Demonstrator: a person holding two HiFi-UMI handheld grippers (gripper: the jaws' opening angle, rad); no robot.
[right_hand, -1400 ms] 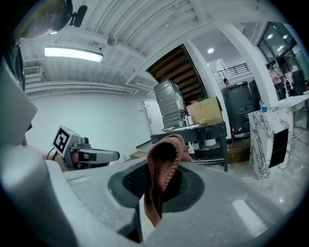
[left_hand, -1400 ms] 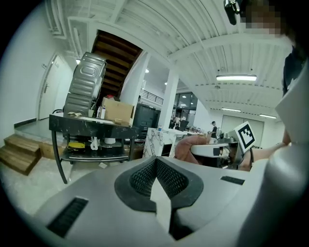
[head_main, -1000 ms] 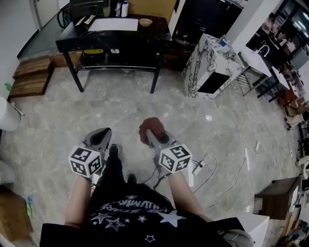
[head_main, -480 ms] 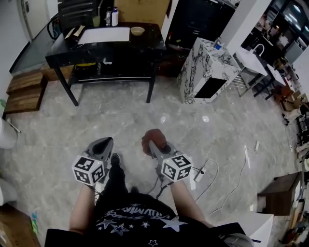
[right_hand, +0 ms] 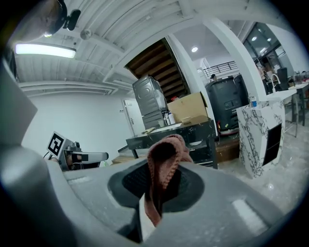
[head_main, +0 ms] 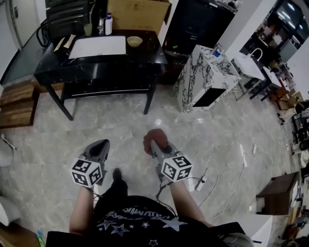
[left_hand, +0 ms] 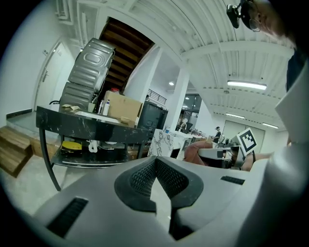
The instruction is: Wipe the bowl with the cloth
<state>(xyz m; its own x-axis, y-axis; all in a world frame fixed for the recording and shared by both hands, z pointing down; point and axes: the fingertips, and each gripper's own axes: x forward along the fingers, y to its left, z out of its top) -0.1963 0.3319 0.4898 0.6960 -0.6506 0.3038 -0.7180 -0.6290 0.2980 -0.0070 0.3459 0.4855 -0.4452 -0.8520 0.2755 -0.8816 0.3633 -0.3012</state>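
While the person is standing well back from the work surface, the items are lying as follows, nearest first.

1. Left grey two-jaw gripper (head_main: pixel 100 146) with marker cube: its jaws are pressing together, with nothing between them.

2. Right grey two-jaw gripper (head_main: pixel 154 144) with marker cube: its jaws are clamping on item 3.

3. Reddish-brown knitted cloth (right_hand: pixel 164 161): it is bunching into a folded loop above the pads and trailing a short end below them. It is judged soft, light and limp, so it is likely to flop and drag rather than push. The hold across the fold is looking secure, and the loop jutting forward is offering a padded wiping face.

4. Grey marbled floor (head_main: pixel 217 125): it is lying under both grippers, with a white cable (head_main: pixel 231 181) trailing to the right.

5. Black stone-topped table (head_main: pixel 96 65) with a lower shelf: it is standing well apart from both grippers and carrying a white rectangular mat (head_main: pixel 99 47).

6. Small pale tan round bowl (head_main: pixel 134 41): it is sitting upright on the table top, just beside the mat's right edge, and no wiping is under way. Its material is too small to tell. It is judged rigid and light, likely to slide or spin under the cloth, and breakable if ceramic. The rim is looking like the only part thin enough for the empty gripper to pinch and steady.

7. White marble-patterned cabinet (head_main: pixel 203 72): it is standing right of the table.

8. Brown cardboard box (head_main: pixel 140 14) and white bottle (head_main: pixel 109 24): they are sitting at the table's far edge.
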